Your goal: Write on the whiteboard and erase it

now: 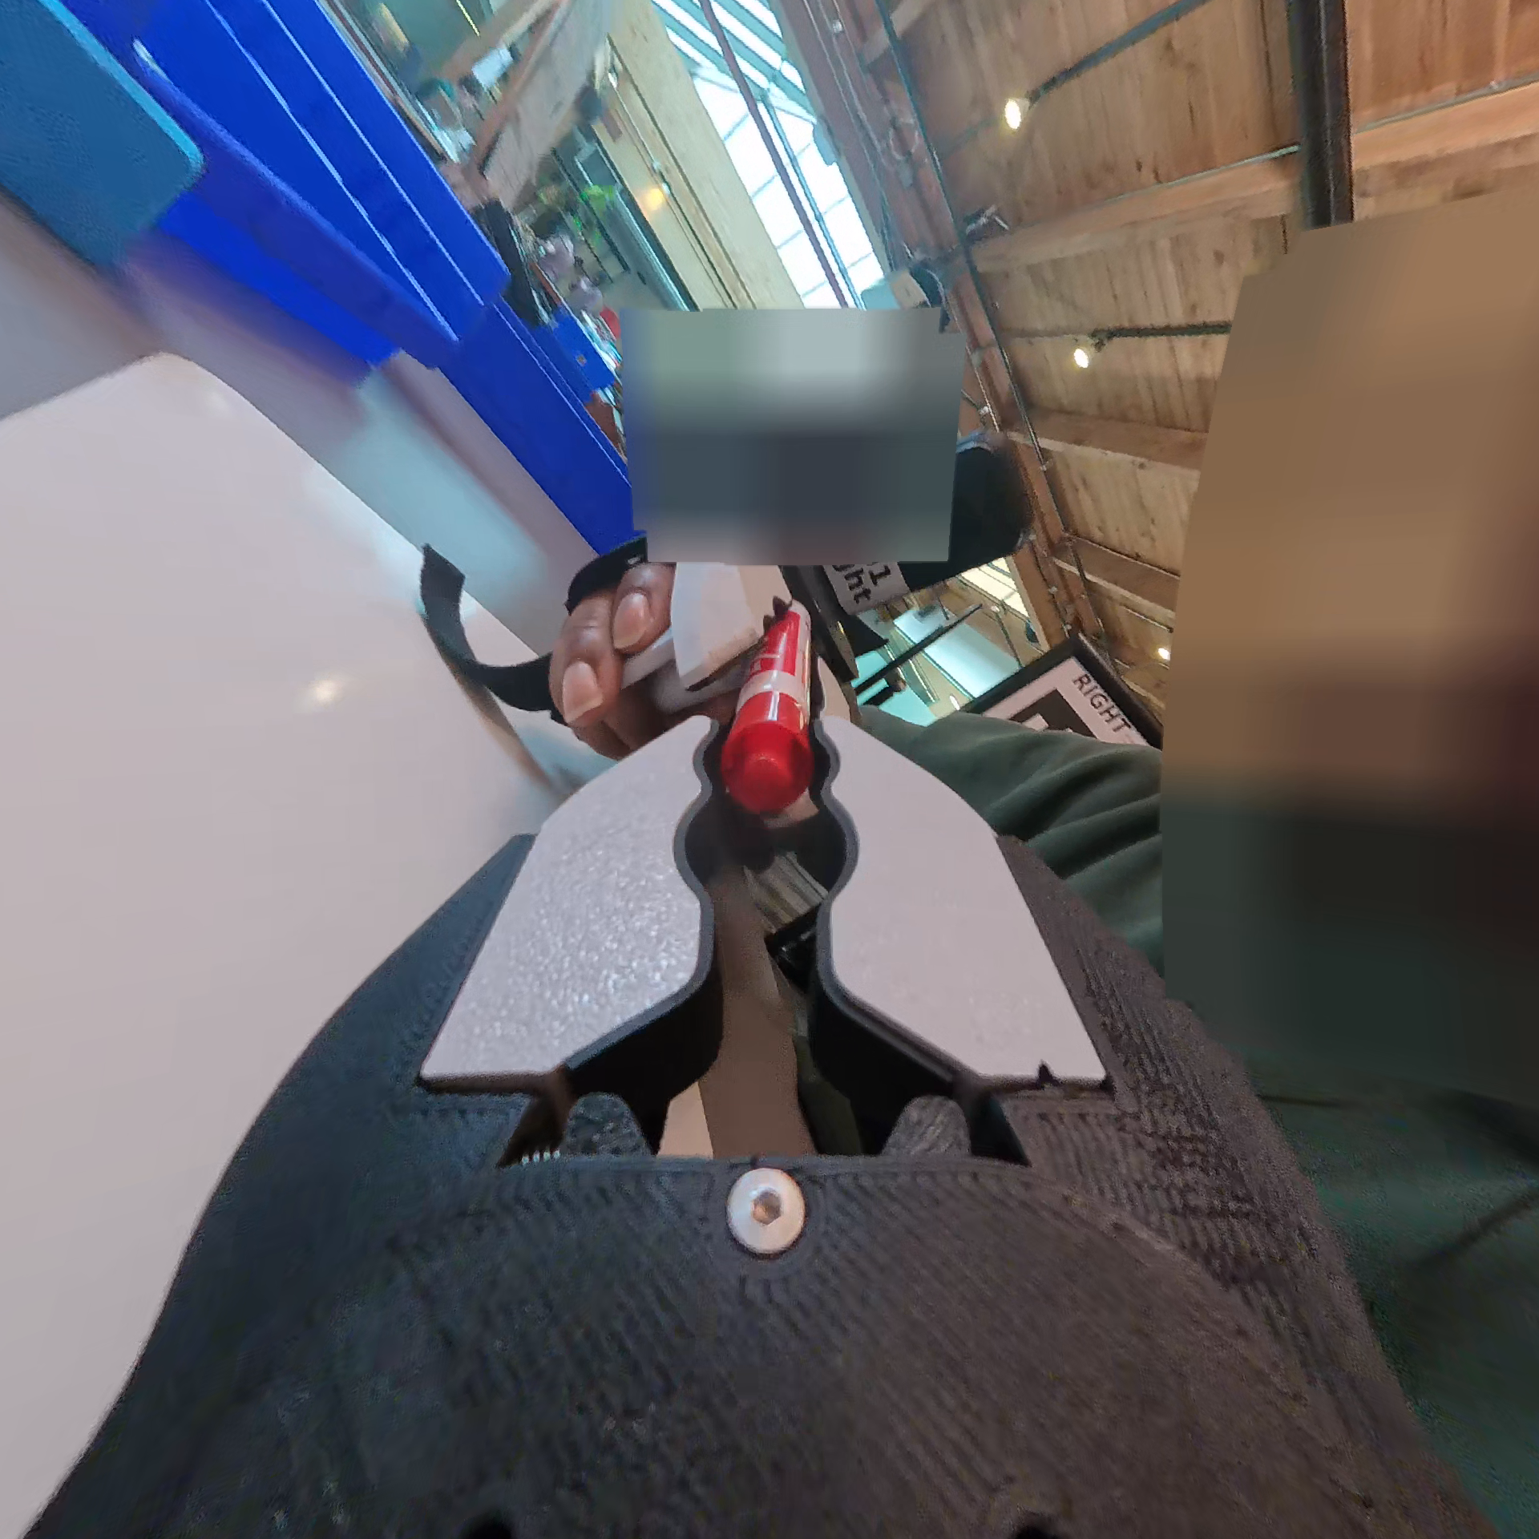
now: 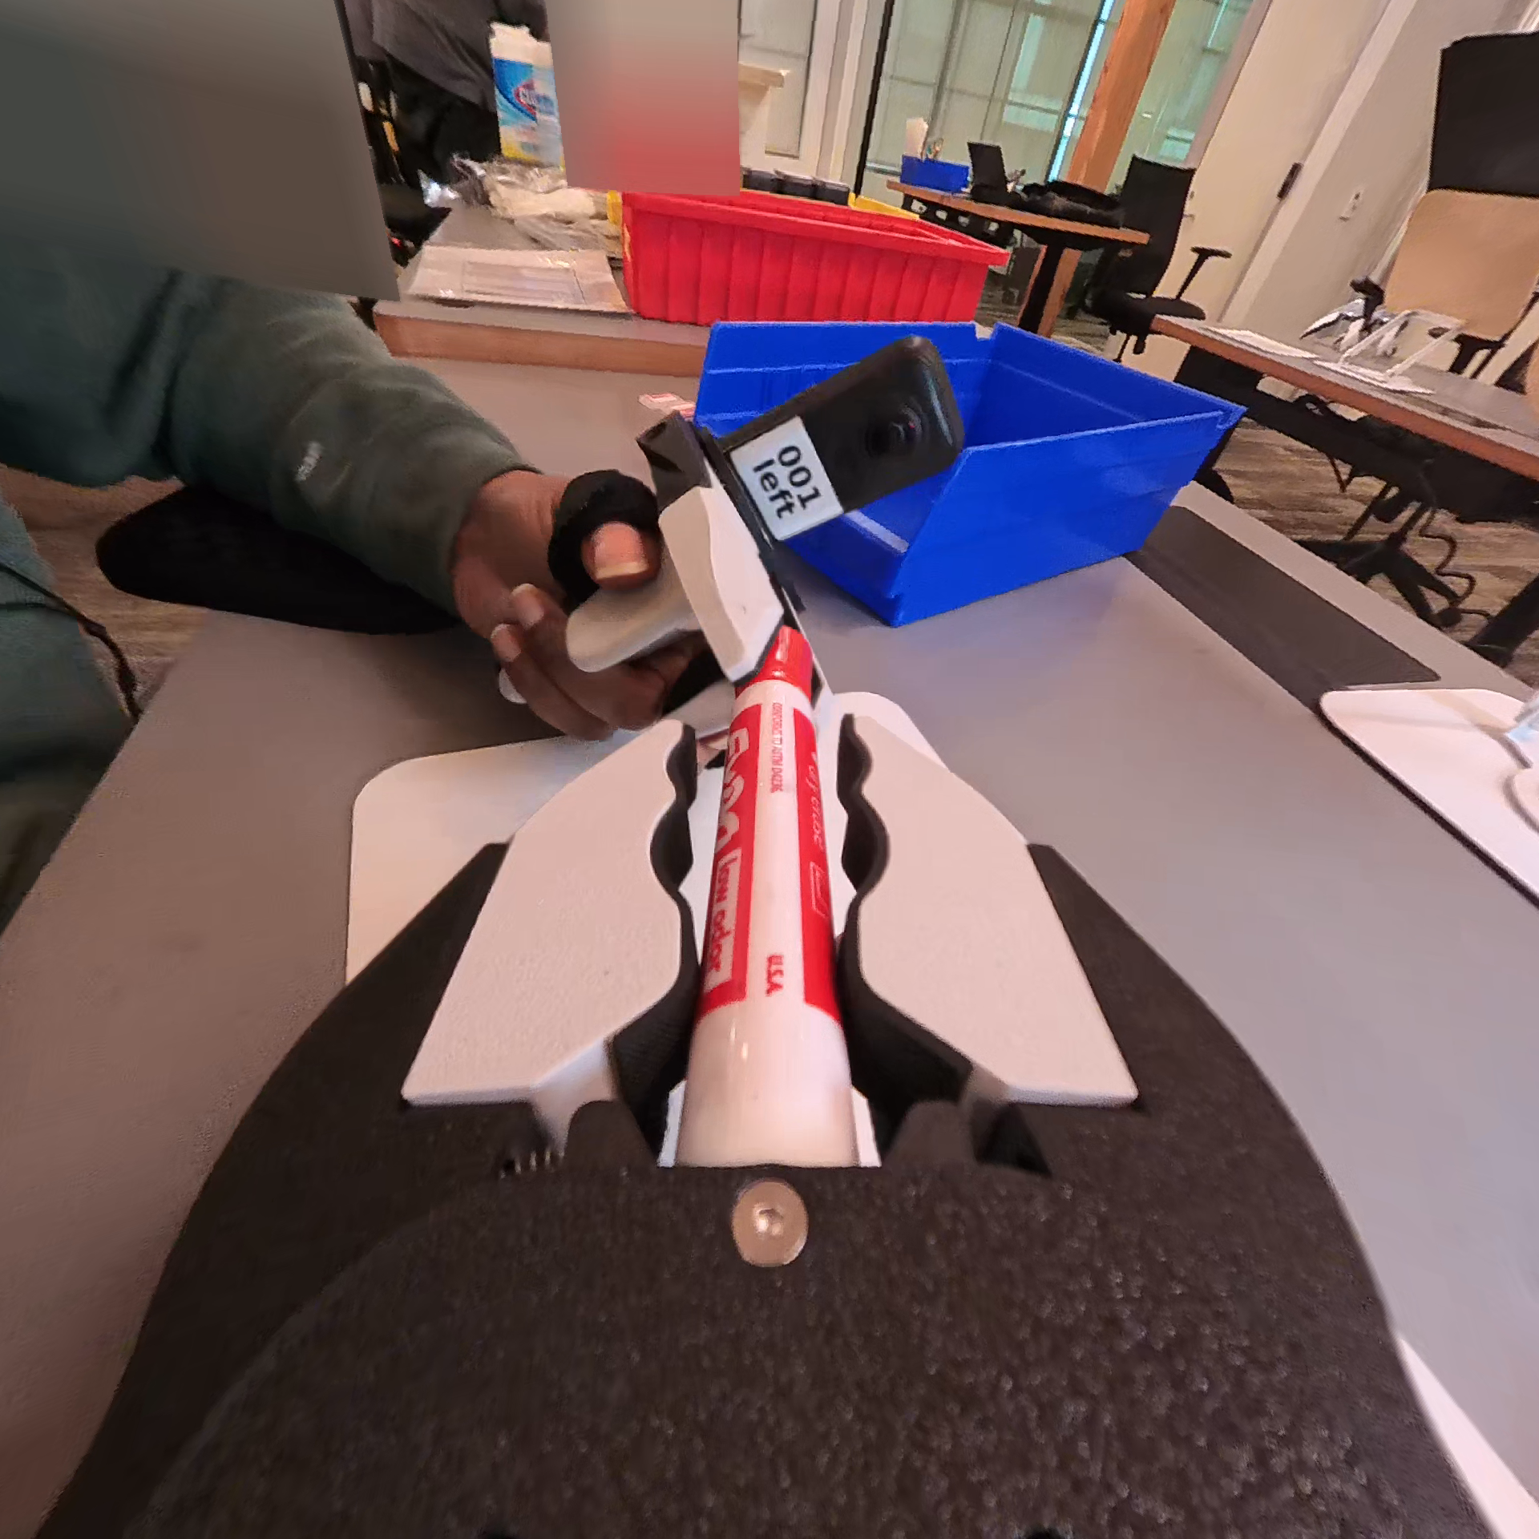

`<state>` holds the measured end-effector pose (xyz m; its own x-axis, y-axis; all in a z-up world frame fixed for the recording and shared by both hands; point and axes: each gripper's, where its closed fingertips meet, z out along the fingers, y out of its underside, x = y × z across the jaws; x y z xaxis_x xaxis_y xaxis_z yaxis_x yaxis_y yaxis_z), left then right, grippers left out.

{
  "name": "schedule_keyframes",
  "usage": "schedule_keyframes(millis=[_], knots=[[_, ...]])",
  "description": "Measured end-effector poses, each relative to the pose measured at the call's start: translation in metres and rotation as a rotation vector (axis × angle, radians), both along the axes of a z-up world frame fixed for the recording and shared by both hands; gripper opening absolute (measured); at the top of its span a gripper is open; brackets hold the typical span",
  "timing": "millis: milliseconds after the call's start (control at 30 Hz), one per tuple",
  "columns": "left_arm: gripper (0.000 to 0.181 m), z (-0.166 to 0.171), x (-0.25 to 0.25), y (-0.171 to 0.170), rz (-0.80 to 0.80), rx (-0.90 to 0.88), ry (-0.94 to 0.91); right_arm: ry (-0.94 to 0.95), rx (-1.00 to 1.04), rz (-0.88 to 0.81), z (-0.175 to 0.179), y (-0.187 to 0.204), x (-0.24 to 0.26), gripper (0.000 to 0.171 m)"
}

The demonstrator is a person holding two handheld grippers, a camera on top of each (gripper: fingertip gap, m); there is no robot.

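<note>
Grey desk [image 2: 1166,833] is carrying a small whiteboard [image 2: 433,799] beneath your tongs. Your right tongs [image 2: 766,774] are gripping the red marker's [image 2: 770,916] barrel, long axis pointing straight ahead. Your left tongs [image 1: 762,770] are clamping its cap [image 1: 764,762] from the opposite end, seemingly about to pull it off.

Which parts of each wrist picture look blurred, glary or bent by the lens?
Left wrist view: the blue bins and near table edge smear with blur, a soft glare spot sits on the whiteboard, and the beams curve. Right wrist view: sharper; the marker is crisp, the edges bow outward.
</note>
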<state>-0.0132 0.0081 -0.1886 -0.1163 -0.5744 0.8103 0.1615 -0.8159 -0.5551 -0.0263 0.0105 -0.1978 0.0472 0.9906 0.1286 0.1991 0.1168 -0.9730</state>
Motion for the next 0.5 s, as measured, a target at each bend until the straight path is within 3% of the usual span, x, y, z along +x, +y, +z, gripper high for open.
schedule_keyframes(millis=[300, 367, 433, 500], knots=[[0.019, 0.033, -0.006, 0.013, 0.082, 0.126, -0.025, 0.112, -0.064, -0.03, 0.04, 0.012, 0.002, 0.032], [0.018, 0.043, -0.059, 0.049, 0.288, 0.05, -0.125, 0.244, -0.108, -0.091, 0.069, 0.035, 0.037, 0.032], [0.019, 0.042, -0.089, 0.047, 0.37, 0.201, 0.004, 0.195, -0.037, -0.153, 0.066, 0.045, 0.056, 0.033], [0.02, 0.038, -0.061, 0.026, 0.319, 0.414, 0.216, 0.122, -0.04, -0.136, 0.047, 0.04, 0.043, 0.033]])
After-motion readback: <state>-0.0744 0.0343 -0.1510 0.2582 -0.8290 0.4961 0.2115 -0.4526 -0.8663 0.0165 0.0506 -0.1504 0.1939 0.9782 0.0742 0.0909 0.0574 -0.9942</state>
